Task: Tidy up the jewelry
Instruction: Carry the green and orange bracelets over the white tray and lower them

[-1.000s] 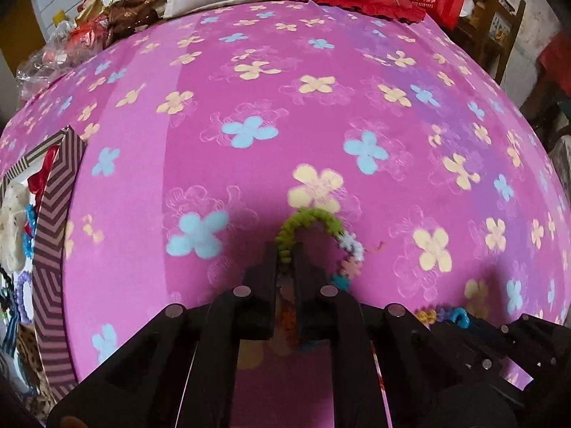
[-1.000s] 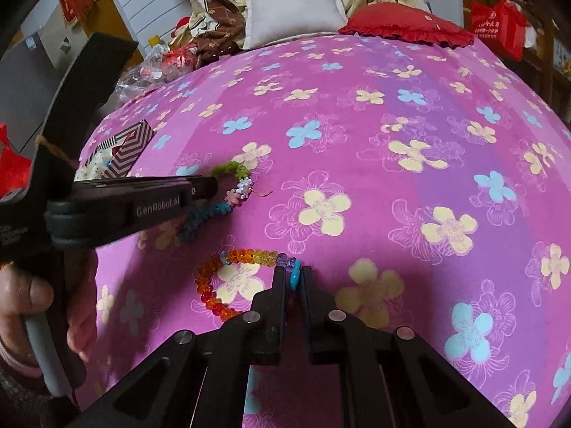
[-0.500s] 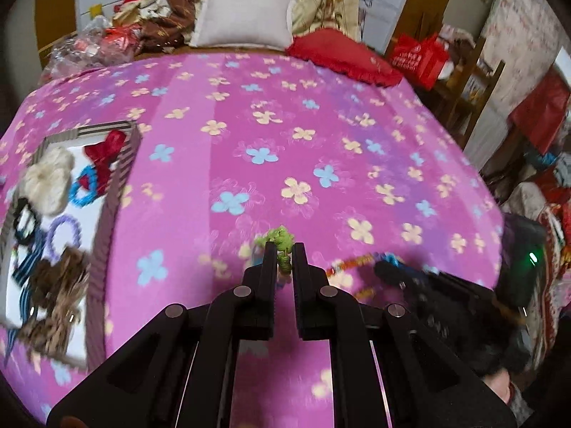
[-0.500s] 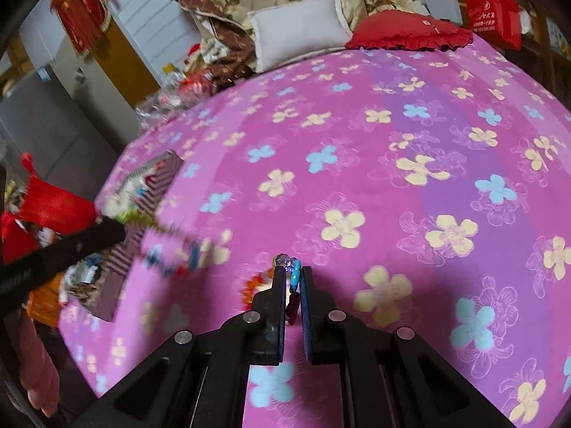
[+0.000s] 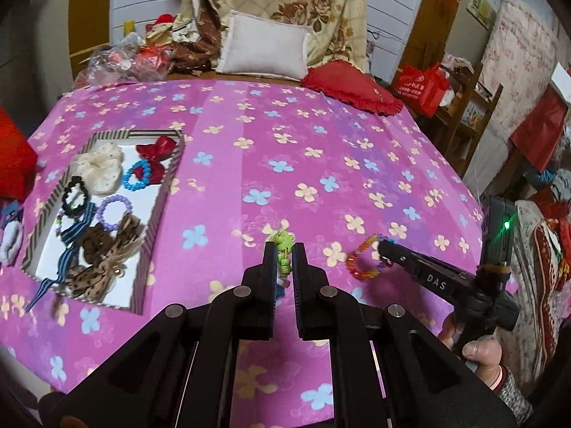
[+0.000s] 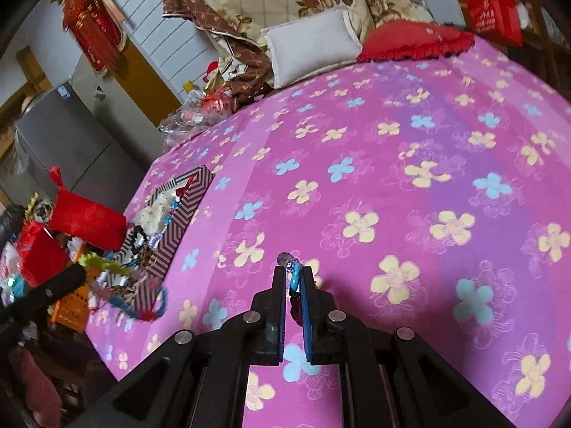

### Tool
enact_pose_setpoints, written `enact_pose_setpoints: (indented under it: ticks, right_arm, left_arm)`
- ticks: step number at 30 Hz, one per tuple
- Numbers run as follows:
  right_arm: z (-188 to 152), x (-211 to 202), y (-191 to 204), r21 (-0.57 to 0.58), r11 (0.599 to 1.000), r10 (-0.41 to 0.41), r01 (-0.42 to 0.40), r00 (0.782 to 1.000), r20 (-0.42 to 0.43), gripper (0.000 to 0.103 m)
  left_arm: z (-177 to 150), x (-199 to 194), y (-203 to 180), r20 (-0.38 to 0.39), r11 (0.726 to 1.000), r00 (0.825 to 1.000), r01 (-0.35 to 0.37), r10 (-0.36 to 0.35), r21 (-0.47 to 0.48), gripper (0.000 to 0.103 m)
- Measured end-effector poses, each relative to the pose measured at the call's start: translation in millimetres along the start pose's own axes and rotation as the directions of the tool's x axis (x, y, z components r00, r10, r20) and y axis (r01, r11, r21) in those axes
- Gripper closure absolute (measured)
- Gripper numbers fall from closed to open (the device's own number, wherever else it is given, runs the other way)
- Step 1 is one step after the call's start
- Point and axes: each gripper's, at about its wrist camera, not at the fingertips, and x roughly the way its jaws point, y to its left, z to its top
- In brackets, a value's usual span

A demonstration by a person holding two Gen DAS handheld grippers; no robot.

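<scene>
Bracelets are held clear of the bed, one in each gripper. The left gripper (image 5: 284,264) has its fingers closed on a green bracelet (image 5: 284,249), which sits pinched between the two pads and sticks up past the fingertips. The right gripper (image 6: 293,278) has its fingers closed on a beaded bracelet (image 5: 365,258); in the right wrist view only a blue bead and a clear bead show at the fingertips, while in the left wrist view the orange, yellow and purple loop hangs from the tip of that gripper above the bedspread. The person's right hand (image 5: 476,351) grips the handle of that tool near the right edge of the bed.

Both grippers hover over the near part of the bedspread (image 5: 321,149), a pink cloth printed with yellow and blue flowers. The green bracelet is left of the beaded bracelet, and the two are apart.

A striped box (image 5: 157,210) lies open near the left edge of the bed. Inside it are a cream scrunchie (image 5: 98,171), a red bow (image 5: 158,148), a blue bracelet (image 5: 137,180), a black scrunchie (image 5: 75,196), a purple bracelet (image 5: 114,210), a striped ribbon (image 5: 67,246) and a leopard-print bow (image 5: 100,260).

At the far edge of the bed lie a white pillow (image 5: 264,50) and a red cushion (image 5: 351,87), side by side. A floral quilt (image 5: 285,0) is piled behind the pillow.
</scene>
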Motion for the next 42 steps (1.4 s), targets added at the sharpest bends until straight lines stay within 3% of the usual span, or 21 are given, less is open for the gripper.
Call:
enact_pose_setpoints:
  ticks: [6, 13, 18, 22, 29, 42]
  right_arm:
    - [-11.4, -9.0, 12.3, -0.056, 0.995, -0.081, 0.082, 0.997, 0.017, 0.096]
    - [-22.5, -12.5, 57.1, -0.155, 0.983, -0.099, 0.096, 0.995, -0.007, 0.096]
    - [-19.5, -5.5, 101.5, -0.238, 0.969, -0.077, 0.069, 0.997, -0.027, 0.096]
    - [-14.8, 2.0, 135.7, -0.282, 0.959, -0.050, 0.036, 0.998, -0.044, 0.096]
    - [-1.7, 32.1, 175.8, -0.307, 0.952, -0.048, 0.016, 0.994, -0.095, 0.096]
    - [47.8, 104.5, 237.3, -0.359, 0.932, -0.096, 0.045, 0.987, -0.126, 0.096]
  left_arm:
    - [-3.9, -22.2, 40.9, 0.040, 0.996, 0.999, -0.030, 0.034, -0.086, 0.096]
    - [-12.7, -44.6, 100.5, 0.078, 0.980, 0.990, -0.106, 0.120, -0.168, 0.096]
    - [-8.8, -58.1, 139.4, 0.120, 0.966, 0.975, -0.163, 0.189, -0.199, 0.096]
    - [0.6, -59.2, 175.9, 0.142, 0.951, 0.968, -0.163, 0.205, -0.261, 0.096]
    - [21.2, -32.2, 232.2, 0.154, 0.920, 0.974, -0.095, 0.165, -0.381, 0.096]
    - [59.3, 48.2, 279.3, 0.089, 0.907, 0.993, -0.031, 0.075, -0.419, 0.096]
